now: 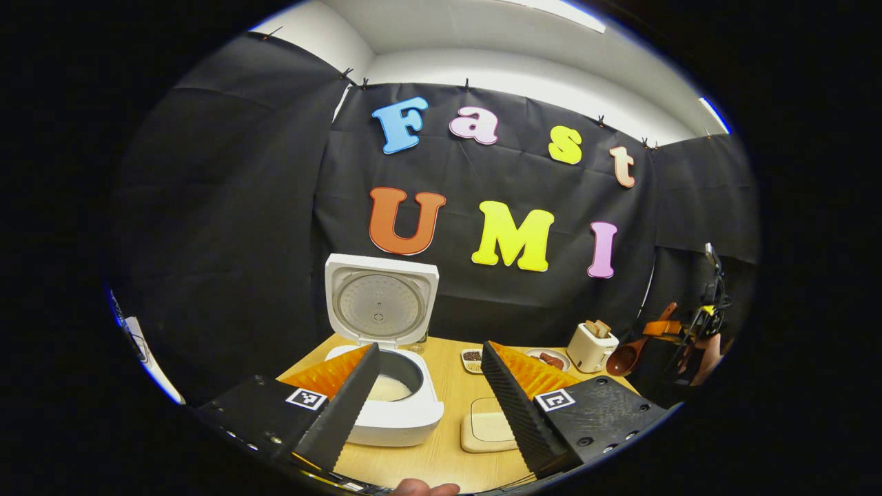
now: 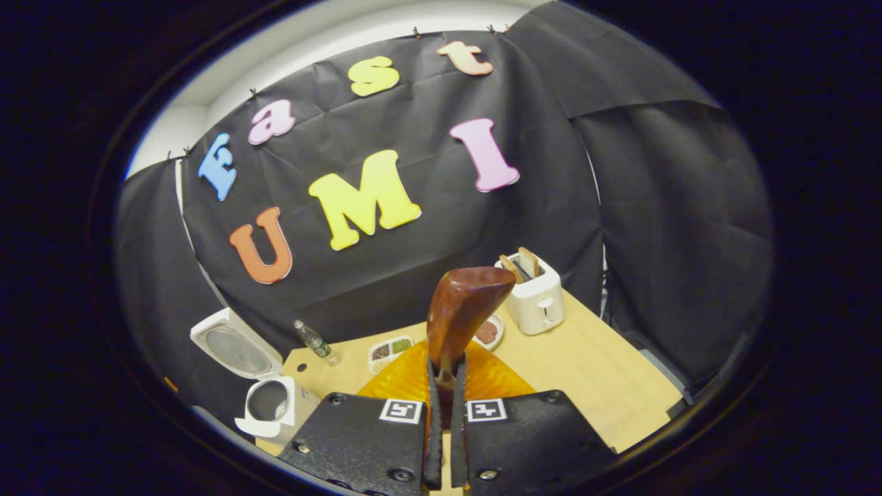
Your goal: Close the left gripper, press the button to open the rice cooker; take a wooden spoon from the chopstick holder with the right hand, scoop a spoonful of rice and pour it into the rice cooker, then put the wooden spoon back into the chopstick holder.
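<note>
The white square rice cooker (image 1: 393, 406) sat on the light wooden table (image 1: 441, 455) with its lid standing straight up, so the button step looked done. In the left gripper view, white rice showed in the dark round pot inside it. The left gripper (image 1: 431, 372) hung in front of the cooker with its two fingers spread wide apart and nothing between them. In the right gripper view, the right gripper (image 2: 444, 386) had its fingers squeezed almost together on the thin handle of the dark brown wooden spoon (image 2: 463, 303), and the spoon's bowl stood up toward 12 o'clock. In the left gripper view the same spoon showed far off at about 3 o'clock, held up in the air above the table edge. I could not tell if any rice was in the spoon. I could not pick out the chopstick holder for sure. A flat cream dish (image 1: 489, 430) lay just beside the cooker at about 5 o'clock in the left gripper view. A small white toaster (image 2: 534, 296) with bread in it stood near the back of the table. My guess was that the spoon had been taken out, but I could not tell whether the scoop and pour were done; putting the spoon back was still left.
</note>
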`<state>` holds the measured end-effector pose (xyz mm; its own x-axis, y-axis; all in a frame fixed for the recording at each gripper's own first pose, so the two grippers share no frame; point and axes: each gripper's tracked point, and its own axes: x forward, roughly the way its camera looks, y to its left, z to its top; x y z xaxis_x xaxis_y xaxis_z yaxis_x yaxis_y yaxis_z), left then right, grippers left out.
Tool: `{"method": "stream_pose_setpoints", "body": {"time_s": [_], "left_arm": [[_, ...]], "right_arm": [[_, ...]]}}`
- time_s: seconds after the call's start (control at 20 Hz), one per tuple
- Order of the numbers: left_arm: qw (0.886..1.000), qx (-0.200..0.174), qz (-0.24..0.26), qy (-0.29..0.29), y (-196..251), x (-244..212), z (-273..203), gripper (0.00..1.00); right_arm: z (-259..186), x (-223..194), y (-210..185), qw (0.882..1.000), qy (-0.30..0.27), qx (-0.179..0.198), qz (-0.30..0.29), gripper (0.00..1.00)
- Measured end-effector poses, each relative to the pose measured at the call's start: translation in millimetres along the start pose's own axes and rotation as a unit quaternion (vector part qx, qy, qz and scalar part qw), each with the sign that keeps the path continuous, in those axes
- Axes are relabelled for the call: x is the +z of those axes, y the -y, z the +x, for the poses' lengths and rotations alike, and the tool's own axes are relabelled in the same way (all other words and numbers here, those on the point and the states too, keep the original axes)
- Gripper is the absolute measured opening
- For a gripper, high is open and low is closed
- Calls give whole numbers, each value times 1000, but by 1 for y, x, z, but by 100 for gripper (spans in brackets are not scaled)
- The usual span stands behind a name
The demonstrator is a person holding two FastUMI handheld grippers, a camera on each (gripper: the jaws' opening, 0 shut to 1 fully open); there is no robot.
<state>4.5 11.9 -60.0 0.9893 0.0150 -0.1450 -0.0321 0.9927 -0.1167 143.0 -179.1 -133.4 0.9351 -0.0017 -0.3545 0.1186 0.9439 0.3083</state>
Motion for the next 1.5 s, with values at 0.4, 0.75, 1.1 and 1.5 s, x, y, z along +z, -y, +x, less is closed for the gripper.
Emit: {"method": "stream_pose_setpoints", "body": {"time_s": [0.4,0.75,1.1,1.5], "left_arm": [[999,30,3,-18,19,2,13,94],[997,57,-10,-40,28,-3,18,94],[997,72,9,-38,25,10,31,94],[996,76,46,4,7,49,61,94]], "right_arm": [[67,-70,39,998,-62,-3,-12,10],[109,-120,59,996,-90,10,-25,11],[123,-152,68,993,-118,11,-12,17],[89,-94,68,997,-70,10,-36,77]]}}
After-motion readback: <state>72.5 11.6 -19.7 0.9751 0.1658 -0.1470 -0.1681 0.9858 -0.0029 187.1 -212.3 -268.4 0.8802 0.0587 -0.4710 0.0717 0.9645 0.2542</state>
